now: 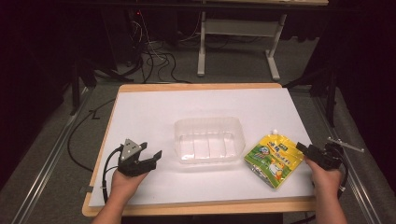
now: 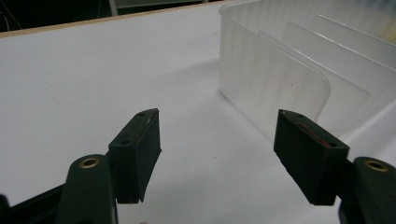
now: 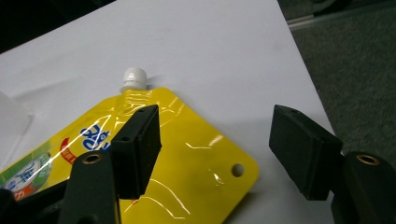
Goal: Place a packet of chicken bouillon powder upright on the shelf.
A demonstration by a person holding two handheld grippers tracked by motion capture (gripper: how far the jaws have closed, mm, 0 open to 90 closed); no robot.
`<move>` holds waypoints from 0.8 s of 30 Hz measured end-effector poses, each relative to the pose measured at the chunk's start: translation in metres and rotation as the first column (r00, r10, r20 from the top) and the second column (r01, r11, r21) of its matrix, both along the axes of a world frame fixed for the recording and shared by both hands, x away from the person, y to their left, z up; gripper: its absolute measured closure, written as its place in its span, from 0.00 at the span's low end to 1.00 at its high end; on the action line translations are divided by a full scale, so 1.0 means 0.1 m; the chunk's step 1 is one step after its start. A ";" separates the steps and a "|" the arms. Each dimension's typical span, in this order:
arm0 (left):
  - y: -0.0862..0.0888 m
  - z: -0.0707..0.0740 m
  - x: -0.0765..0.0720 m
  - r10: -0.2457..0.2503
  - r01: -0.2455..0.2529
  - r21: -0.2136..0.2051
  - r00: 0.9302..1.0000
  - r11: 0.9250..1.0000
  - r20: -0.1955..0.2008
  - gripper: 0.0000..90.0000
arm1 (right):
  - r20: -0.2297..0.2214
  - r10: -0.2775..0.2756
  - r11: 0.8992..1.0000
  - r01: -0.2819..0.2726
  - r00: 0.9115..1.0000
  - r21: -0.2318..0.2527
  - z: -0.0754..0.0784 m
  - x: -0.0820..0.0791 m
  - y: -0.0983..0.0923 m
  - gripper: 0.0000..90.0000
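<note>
A clear plastic container (image 1: pixel 210 139) with ribbed dividers stands empty in the middle of the white table top (image 1: pixel 187 105). To its right a yellow spouted pouch (image 1: pixel 273 159) lies flat, white cap (image 3: pixel 134 77) pointing away. My left gripper (image 1: pixel 155 158) sits low on the table left of the container, open, nothing between its jaws. In the left gripper view the left gripper (image 2: pixel 217 130) faces the container's near wall (image 2: pixel 280 74). My right gripper (image 1: pixel 306 150) hovers at the pouch's right edge, open. In the right gripper view the right gripper (image 3: pixel 212 126) stands apart over the pouch's corner (image 3: pixel 196 154) without pressing it.
The white sheet lies on a wooden table with its edge (image 1: pixel 196 207) near the person. Black cables (image 1: pixel 154 60) and a grey table frame (image 1: pixel 233 32) are on the floor behind. A thin metal bar (image 1: pixel 345 143) sits just off the table's right side.
</note>
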State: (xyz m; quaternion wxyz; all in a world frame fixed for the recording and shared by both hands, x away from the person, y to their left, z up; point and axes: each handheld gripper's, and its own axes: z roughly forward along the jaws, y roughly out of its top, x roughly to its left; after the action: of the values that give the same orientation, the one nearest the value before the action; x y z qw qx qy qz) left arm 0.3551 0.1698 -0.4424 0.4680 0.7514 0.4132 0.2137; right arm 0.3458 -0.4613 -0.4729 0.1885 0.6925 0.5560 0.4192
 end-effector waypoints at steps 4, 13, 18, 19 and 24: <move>-0.01 0.02 0.00 -0.007 0.007 0.007 1.000 1.000 0.011 0.36 | -0.009 0.012 0.998 -0.011 1.000 0.064 -0.03 0.00 -0.07 0.42; -0.05 0.05 -0.08 -0.010 0.009 0.022 0.999 1.000 0.034 0.36 | -0.023 0.040 0.993 -0.037 0.999 0.114 -0.06 0.01 -0.08 0.50; -0.06 0.03 -0.06 -0.008 0.008 0.023 1.000 1.000 0.024 0.36 | -0.020 0.060 0.989 -0.057 0.998 0.134 -0.07 0.00 -0.07 0.53; -0.06 0.03 -0.06 -0.011 0.010 0.024 1.000 1.000 0.024 0.36 | -0.020 0.060 0.989 -0.057 0.998 0.134 -0.07 0.00 -0.07 0.53; -0.11 0.03 -0.05 -0.021 0.020 0.030 0.999 0.999 0.026 0.36 | 0.038 0.076 0.974 -0.082 0.996 0.210 -0.05 -0.07 -0.08 0.55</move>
State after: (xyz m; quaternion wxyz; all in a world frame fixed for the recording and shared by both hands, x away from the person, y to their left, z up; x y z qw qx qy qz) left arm 0.3506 0.1590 -0.4394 0.4644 0.7595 0.3961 0.2249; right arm 0.3392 -0.4690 -0.4783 0.1050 0.6797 0.5326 0.4934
